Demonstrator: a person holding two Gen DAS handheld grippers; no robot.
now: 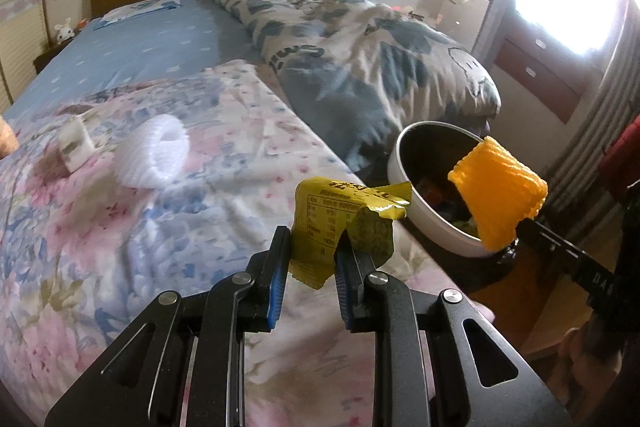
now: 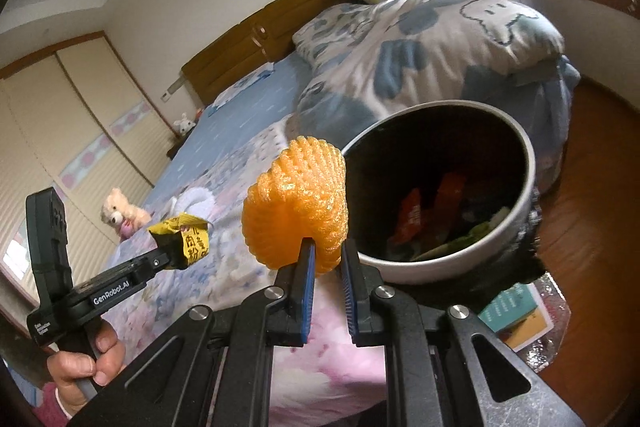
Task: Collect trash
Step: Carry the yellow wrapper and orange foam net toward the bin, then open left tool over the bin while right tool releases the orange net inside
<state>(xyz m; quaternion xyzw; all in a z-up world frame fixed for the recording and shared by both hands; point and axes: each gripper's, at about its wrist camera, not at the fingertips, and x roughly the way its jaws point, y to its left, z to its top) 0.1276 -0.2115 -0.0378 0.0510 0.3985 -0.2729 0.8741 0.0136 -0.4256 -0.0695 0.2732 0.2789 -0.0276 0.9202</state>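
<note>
My left gripper is shut on a crumpled yellow snack wrapper, held above the floral bedspread near the bed's edge. That wrapper also shows at the left gripper's tip in the right wrist view. My right gripper is shut on an orange foam net sleeve, which hangs just left of the bin's rim. The same orange sleeve appears over the bin in the left wrist view. A round white trash bin with a dark liner stands beside the bed, holding red and green wrappers.
On the floral bedspread lie a white foam net sleeve and a small white carton. A blue-and-white quilt is bunched behind the bin. A teddy bear lies on the bed. A book lies under the bin. A hand holds the left gripper.
</note>
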